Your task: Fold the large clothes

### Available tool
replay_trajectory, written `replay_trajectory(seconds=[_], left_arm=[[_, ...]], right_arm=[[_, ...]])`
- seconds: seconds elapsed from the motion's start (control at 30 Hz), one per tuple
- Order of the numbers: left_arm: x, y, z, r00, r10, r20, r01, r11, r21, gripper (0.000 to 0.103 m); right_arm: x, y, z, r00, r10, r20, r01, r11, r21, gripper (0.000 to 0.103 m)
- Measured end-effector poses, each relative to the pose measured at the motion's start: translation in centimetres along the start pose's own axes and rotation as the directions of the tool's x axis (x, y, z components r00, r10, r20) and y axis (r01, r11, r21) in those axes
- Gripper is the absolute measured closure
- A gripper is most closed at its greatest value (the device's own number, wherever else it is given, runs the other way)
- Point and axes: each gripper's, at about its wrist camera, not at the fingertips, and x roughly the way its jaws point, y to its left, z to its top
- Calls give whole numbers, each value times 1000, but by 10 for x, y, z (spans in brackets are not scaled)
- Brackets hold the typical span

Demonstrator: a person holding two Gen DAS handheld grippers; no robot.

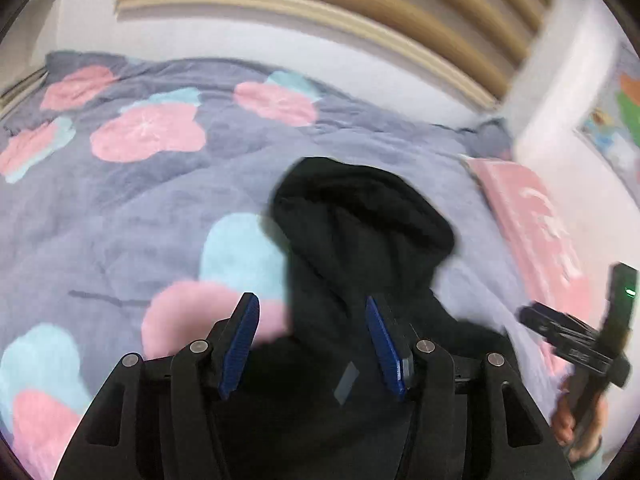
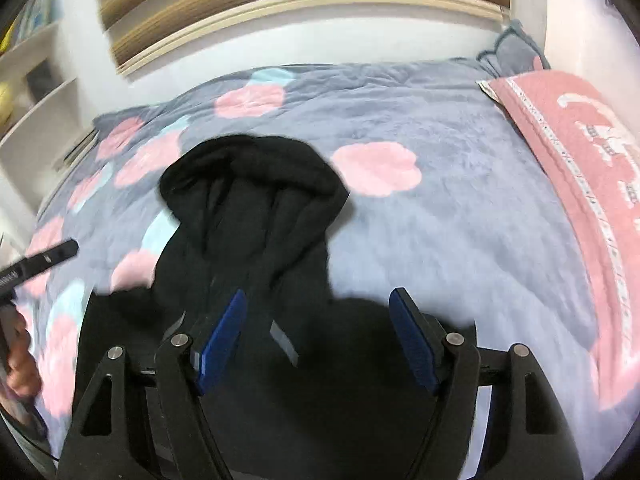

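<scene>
A black hooded garment [image 1: 360,240] lies on a grey quilt with pink and blue flowers [image 1: 120,208], hood pointing away from me. My left gripper [image 1: 312,308] is open and empty above the garment's upper body. In the right wrist view the same garment [image 2: 256,216] lies ahead, and my right gripper [image 2: 320,304] is open and empty above its near part. The right gripper also shows at the far right of the left wrist view [image 1: 576,340]. The left gripper shows at the left edge of the right wrist view [image 2: 36,262].
A pink pillow [image 2: 580,168] lies at the right side of the quilt [image 2: 440,220]. A wall with wooden slats [image 1: 360,8] stands behind the bed. White shelves [image 2: 36,92] stand at the left. Both views are blurred.
</scene>
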Motion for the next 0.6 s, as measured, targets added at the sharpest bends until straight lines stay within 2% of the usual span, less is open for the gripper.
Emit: replay_trajectory(seconds=[0.03,0.07,0.2,0.33,0.4,0.43,0.47,0.5,0.53,0.57,0.6], left_arm=[[21,2,9,999,44,-12,-44,999,7,46],[41,-1,15,998,52,-26,-52,999,10,46],[94,13,34,995,-40,-89,34,997,-64,46],[133,19,42,989,-106,-105,88,983,-161,46],[148,25,46,991,-92,-94,71,976,-204,46],[156,28,48,994,-53,-98,31,976,-215,46],[165,31,50,995,-25,-97,3,974,-226,46],[172,36,52,996,-8,-89,-13,972,-236,58],[174,41,53,997,-14,-72,-5,968,-251,93],[173,47,52,996,-67,-63,48,961,-274,95],[165,51,53,996,-85,-37,72,957,-283,95]], right_arm=[[18,-3,13,1000,-2,-10,2,1000,6,26],[27,-3,19,1000,-7,-17,7,1000,4,26],[70,-6,42,999,0,-42,0,1000,-2,26],[126,-12,57,996,6,-85,-2,999,44,26],[148,-19,60,995,7,-102,0,998,67,26],[161,-21,61,994,2,-110,7,996,84,26],[167,-22,62,993,3,-116,8,995,95,30],[180,-24,64,992,16,-128,-2,993,115,52],[186,-25,65,990,36,-134,-19,992,122,67],[190,-26,66,989,51,-137,-34,992,125,84],[185,-27,67,993,41,-115,-26,991,128,86]])
